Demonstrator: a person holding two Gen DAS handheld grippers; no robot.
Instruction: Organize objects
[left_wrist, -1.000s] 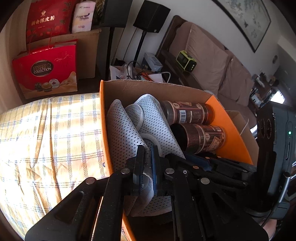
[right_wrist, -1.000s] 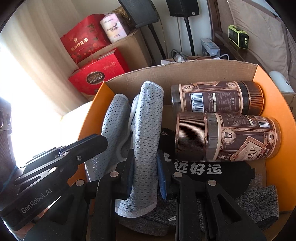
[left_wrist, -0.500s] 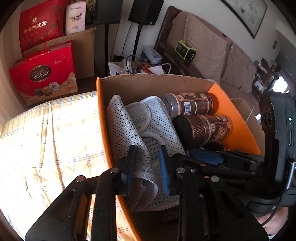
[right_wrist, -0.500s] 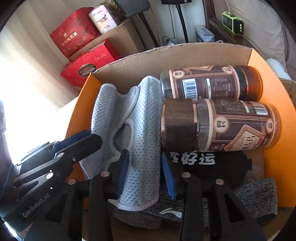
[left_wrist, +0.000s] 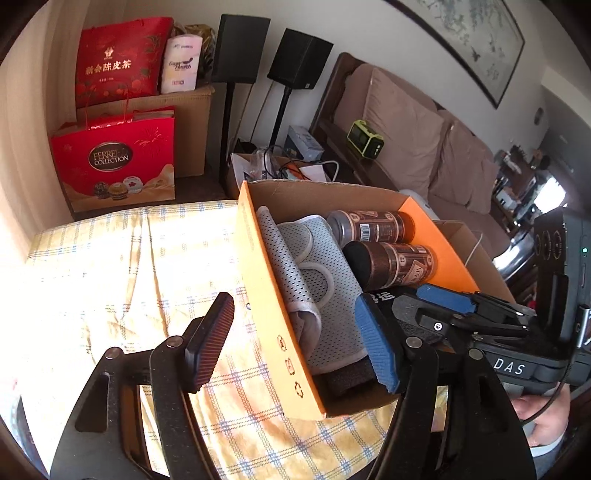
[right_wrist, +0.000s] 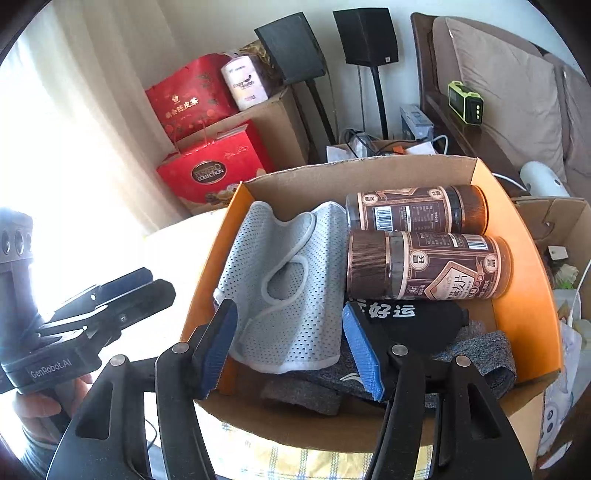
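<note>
Ahead of my right gripper (right_wrist: 291, 345), the orange cardboard box (right_wrist: 524, 295) holds a grey mesh brace (right_wrist: 284, 280) at left, two brown jars (right_wrist: 424, 266) lying side by side beyond and right, and dark knit fabric (right_wrist: 476, 350) near my right fingertip. My left gripper (left_wrist: 295, 343) straddles the box's near wall; both sets of jaws are opening wide with nothing gripped, the brace lying free below them. Box sits on yellow checked cloth (left_wrist: 110, 277); red gift bags (left_wrist: 114, 162), speakers (left_wrist: 299, 59) and sofa (left_wrist: 424, 140) stand beyond.
</note>
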